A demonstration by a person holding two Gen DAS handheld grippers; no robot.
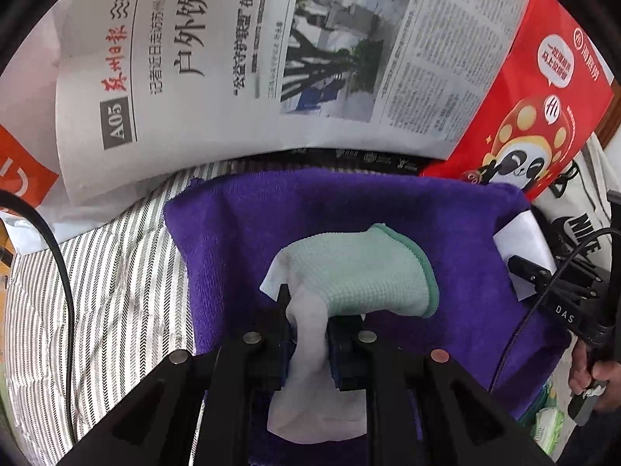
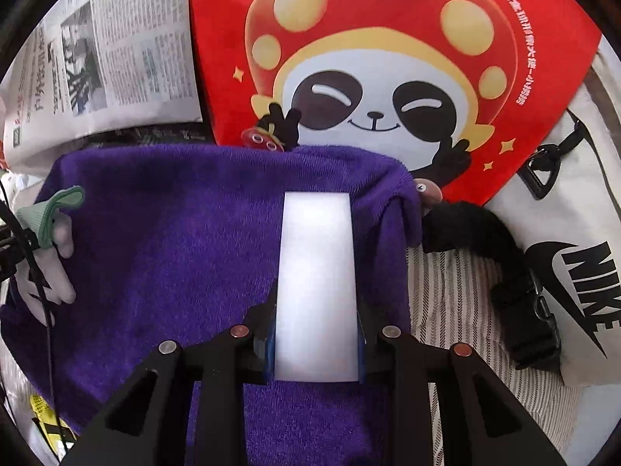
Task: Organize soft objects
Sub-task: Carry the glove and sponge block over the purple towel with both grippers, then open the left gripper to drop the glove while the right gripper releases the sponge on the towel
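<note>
Purple towel (image 1: 240, 233) spread flat over a striped sheet (image 1: 116, 279), seen from both wrist cameras. We find the left tongs (image 1: 308, 334) nearly closed, pinching a white cloth (image 1: 310, 349) whose bunched middle runs between the pads; a pale green cloth (image 1: 365, 272) with a darker green hem is gathered with it and hangs forward of the tips, above the towel's middle. We find the right tongs (image 2: 316, 334) partly closed on a white block (image 2: 316, 272), both pads flat against its sides; the block juts forward over the towel toward its far edge, near the far right corner. In the left view the right tongs appear at the towel's right edge with the block's end showing, and a hand (image 1: 594, 376) grips the handle below. Beyond the towel's far edge lie a newspaper (image 1: 252, 58) on the left and a red bag (image 2: 388, 58) printed with a cartoon panda on the right. A white bag (image 2: 574, 272) with black lettering and a black strap (image 2: 504, 272) rests on the sheet off the towel's right edge. A black cable (image 1: 62, 272) crosses the sheet at the left.
</note>
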